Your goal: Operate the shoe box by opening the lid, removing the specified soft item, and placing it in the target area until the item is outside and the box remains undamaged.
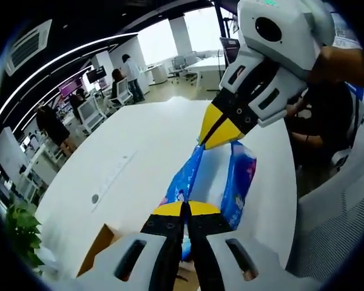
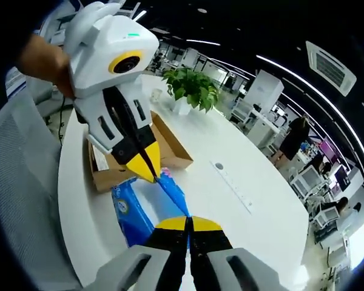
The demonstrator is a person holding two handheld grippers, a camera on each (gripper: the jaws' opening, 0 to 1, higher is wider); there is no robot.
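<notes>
A soft blue and white tissue pack (image 1: 227, 176) hangs stretched between both grippers above the white table (image 1: 133, 151). My left gripper (image 1: 185, 209) is shut on its near end. The right gripper (image 1: 214, 133) comes in from the upper right and is shut on the far end. In the right gripper view the same pack (image 2: 136, 212) runs from my right gripper (image 2: 188, 223) up to the left gripper (image 2: 148, 171). The brown shoe box (image 2: 173, 154) lies open on the table behind the pack; one corner of it (image 1: 98, 247) shows at lower left.
A potted plant (image 2: 191, 88) stands on the table beyond the box. A grey mesh chair (image 1: 343, 224) sits at the table's edge, and a person's hand (image 2: 45, 60) holds the left gripper. Desks, monitors and people fill the office behind.
</notes>
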